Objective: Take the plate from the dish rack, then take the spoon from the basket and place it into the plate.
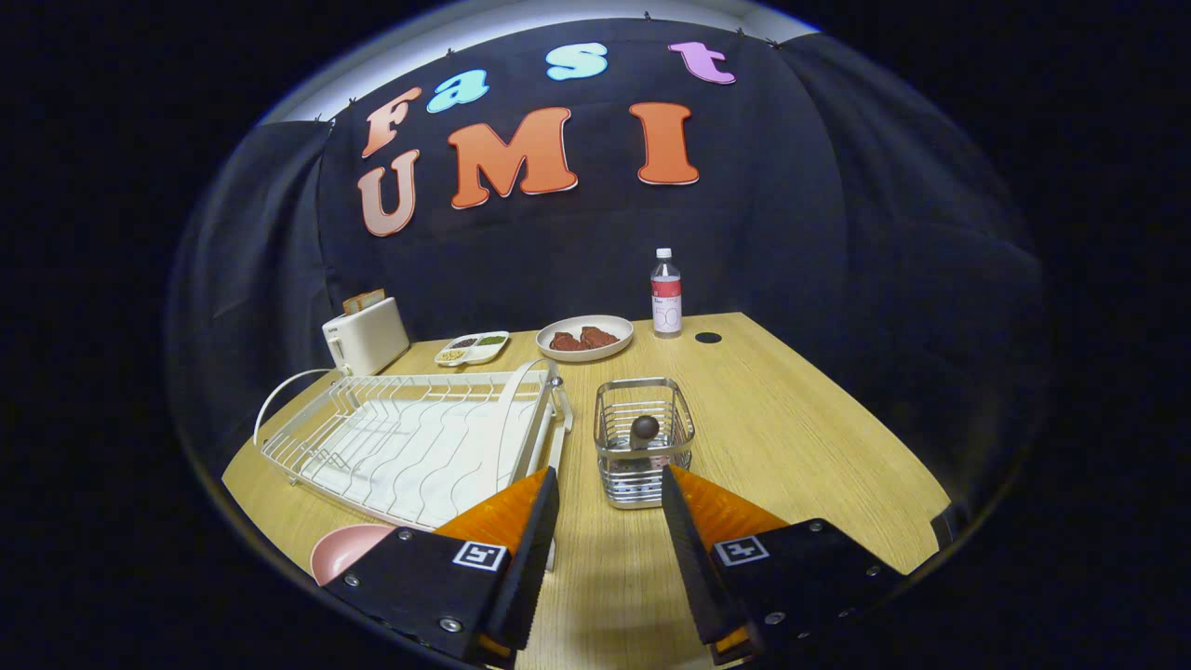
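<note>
The gripper (609, 489) hangs over the wooden table (800, 437) with its fingers spread wide and nothing between them, only bare tabletop showing in the gap. Just ahead of the fingertips stands the wire basket (644, 439), and there's the spoon (644, 430) inside it, standing up on end, its dark rounded end poking up near the rim. Off beside the left finger, the pink plate (346, 549) lies flat on the table, out of the white dish rack (409, 442), which sits just behind it with no dishes in it. Further back, a toaster (365, 335) with bread in its slots, a divided snack tray (473, 347), a dish of something reddish-brown (584, 337) and a bottle (665, 293) line the far edge.
</note>
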Demonstrator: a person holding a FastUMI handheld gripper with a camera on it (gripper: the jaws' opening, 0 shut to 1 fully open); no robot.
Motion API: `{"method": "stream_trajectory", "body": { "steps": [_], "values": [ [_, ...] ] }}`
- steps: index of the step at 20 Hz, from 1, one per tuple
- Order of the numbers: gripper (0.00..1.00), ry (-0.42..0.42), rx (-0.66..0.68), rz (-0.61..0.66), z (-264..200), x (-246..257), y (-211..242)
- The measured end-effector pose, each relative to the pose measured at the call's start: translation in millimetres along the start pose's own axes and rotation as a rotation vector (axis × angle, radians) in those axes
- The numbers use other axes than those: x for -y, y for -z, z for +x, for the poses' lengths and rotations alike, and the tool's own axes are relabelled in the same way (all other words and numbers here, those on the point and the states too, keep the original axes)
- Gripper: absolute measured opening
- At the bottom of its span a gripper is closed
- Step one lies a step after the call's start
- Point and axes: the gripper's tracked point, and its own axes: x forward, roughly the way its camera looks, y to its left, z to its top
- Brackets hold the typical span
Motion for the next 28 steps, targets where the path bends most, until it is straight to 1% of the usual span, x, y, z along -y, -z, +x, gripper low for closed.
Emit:
{"method": "stream_trajectory", "body": {
  "steps": [3, 4, 6, 7, 8, 9, 10, 12, 14, 18, 23, 28],
  "values": [
    [0.62, 0.02, 0.045, -0.013, 13, 4, -11],
    [0.58, 0.048, 0.064, -0.022, 17, 9, -14],
    [0.44, 0.087, 0.082, -0.049, 25, 16, -16],
    [0.4, 0.093, 0.086, -0.052, 27, 17, -16],
    [0.34, 0.095, 0.09, -0.052, 30, 17, -16],
    [0.31, 0.099, 0.088, -0.053, 33, 18, -15],
    [0.25, 0.106, 0.092, -0.051, 36, 20, -16],
    [0.18, 0.103, 0.081, -0.038, 39, 19, -13],
    [0.15, 0.078, 0.087, -0.007, 42, 13, -16],
    [0.09, 0.075, 0.098, 0.022, 49, 12, -26],
    [0.08, 0.07, 0.094, 0.035, 49, 12, -44],
    [0.08, 0.068, 0.161, 0.008, 29, 12, -81]
  ]
}}
